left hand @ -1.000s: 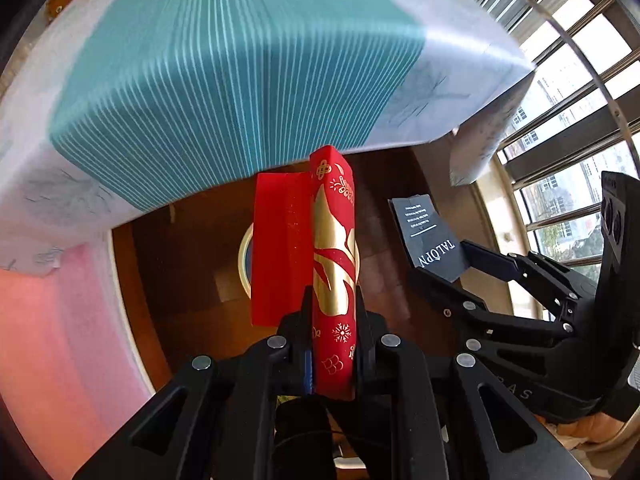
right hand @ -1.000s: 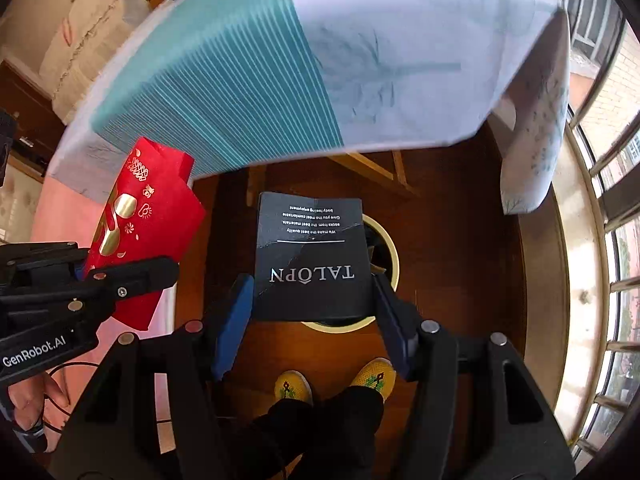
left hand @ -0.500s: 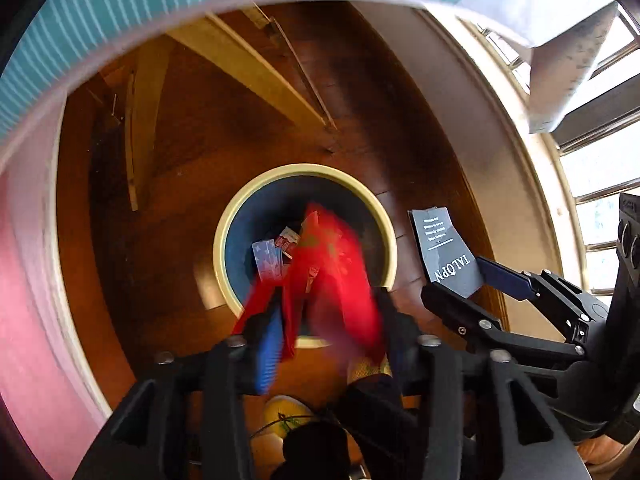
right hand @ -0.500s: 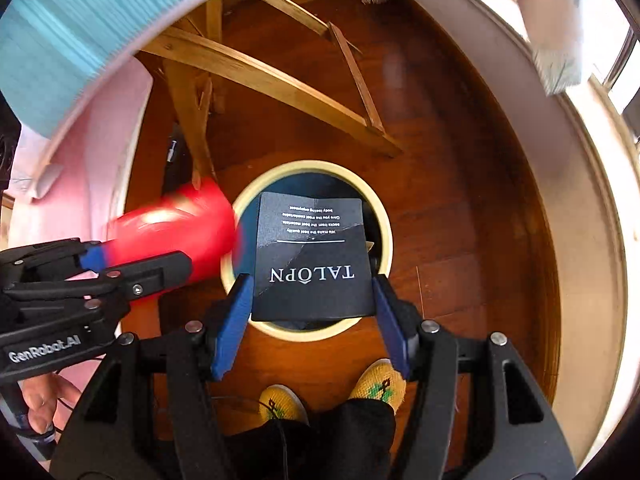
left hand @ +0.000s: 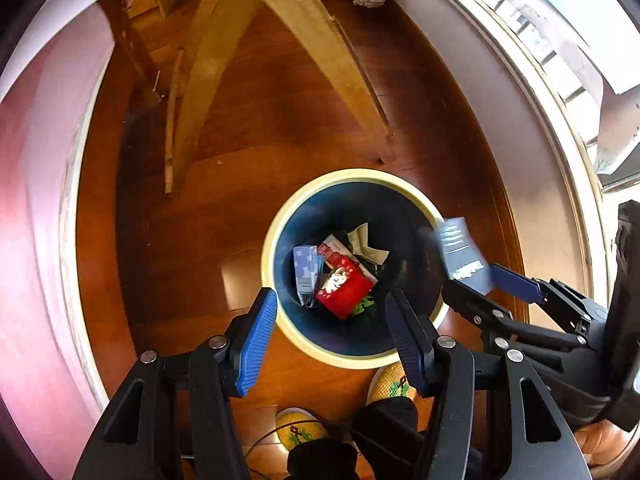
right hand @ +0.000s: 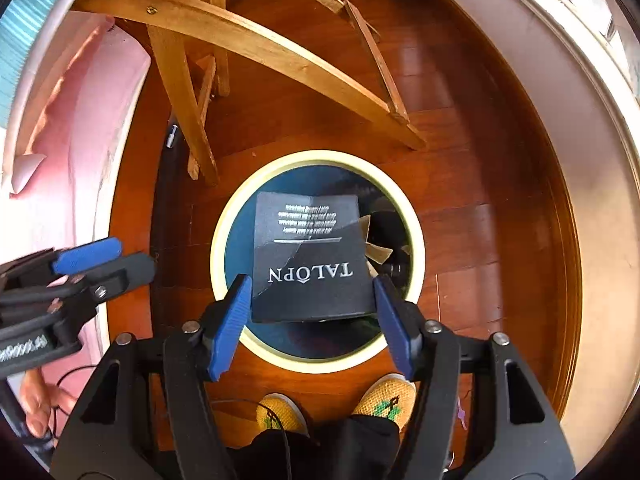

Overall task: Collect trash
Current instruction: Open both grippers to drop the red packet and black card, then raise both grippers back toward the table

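Note:
A round bin with a cream rim (left hand: 348, 176) and a dark blue inside stands on the wooden floor under both grippers. The red envelope (left hand: 344, 288) lies in it among other scraps. My left gripper (left hand: 331, 300) hangs over the bin, its jaws opening with nothing between them. In the right wrist view, my right gripper (right hand: 312, 284) is above the bin rim (right hand: 316, 158). Its jaws are opening, and the dark "TALOPN" card (right hand: 308, 256) sits loose and slightly blurred between the pads. The left wrist view shows that card (left hand: 460, 252) smeared at the tip of the right gripper (left hand: 484, 284). The left gripper (right hand: 128, 258) shows at the left edge.
Wooden table legs (right hand: 240, 40) cross the floor just beyond the bin. A pink cloth (right hand: 68, 120) hangs at the left and a pale wall (left hand: 520, 100) curves at the right. The person's yellow slippers (right hand: 384, 396) stand just behind the bin. A blue-white packet (left hand: 306, 272) lies in the bin.
Both grippers have sunk from table height to just above the bin. The left gripper opened and the red envelope fell into the bin. The dark card now looks blurred between the right pads.

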{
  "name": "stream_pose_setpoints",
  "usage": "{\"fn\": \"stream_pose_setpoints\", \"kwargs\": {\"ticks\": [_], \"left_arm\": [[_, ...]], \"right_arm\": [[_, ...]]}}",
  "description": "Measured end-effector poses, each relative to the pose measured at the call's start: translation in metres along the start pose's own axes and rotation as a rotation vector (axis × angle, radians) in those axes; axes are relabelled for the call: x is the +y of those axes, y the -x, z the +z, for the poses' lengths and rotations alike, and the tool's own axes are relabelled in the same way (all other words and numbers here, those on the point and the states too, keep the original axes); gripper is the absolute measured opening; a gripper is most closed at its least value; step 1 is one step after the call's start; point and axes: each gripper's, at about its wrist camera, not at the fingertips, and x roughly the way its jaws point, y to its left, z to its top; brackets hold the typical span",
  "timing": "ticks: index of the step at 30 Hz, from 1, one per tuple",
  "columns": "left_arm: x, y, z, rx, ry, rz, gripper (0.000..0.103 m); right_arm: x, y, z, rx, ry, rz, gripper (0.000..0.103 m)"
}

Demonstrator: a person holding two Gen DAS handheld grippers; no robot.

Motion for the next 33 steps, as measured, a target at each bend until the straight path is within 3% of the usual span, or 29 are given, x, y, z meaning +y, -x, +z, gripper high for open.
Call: {"fn": "stream_pose_setpoints", "kwargs": {"ticks": [2,7,12,23,33], "left_arm": [[0.002,0.007,-0.004,-0.002,0.008,0.003,0.058],[0.003,0.034,-0.009,-0.014,0.02,0.009,0.058],[-0.002,0.084,-0.01,-0.02,0.028,0.005,0.058],[-0.02,0.241,-0.006,-0.094,0.013,-0.018,0.057],[-0.028,0.381,0.008,-0.221,0.026,0.009,0.057]], "right_arm": [[0.005,0.003,0.002,-0.014,0.0,-0.01,0.073],[0.02,0.015,0.007,-0.033,0.0,-0.013,0.075],[0.031,0.054,0.008,-0.02,-0.024,-0.012,0.075],[0.064,0.193,0.015,-0.001,-0.058,-0.012,0.075],[0.109,0.324,0.045,-0.115,0.076,0.02,0.075]]}}
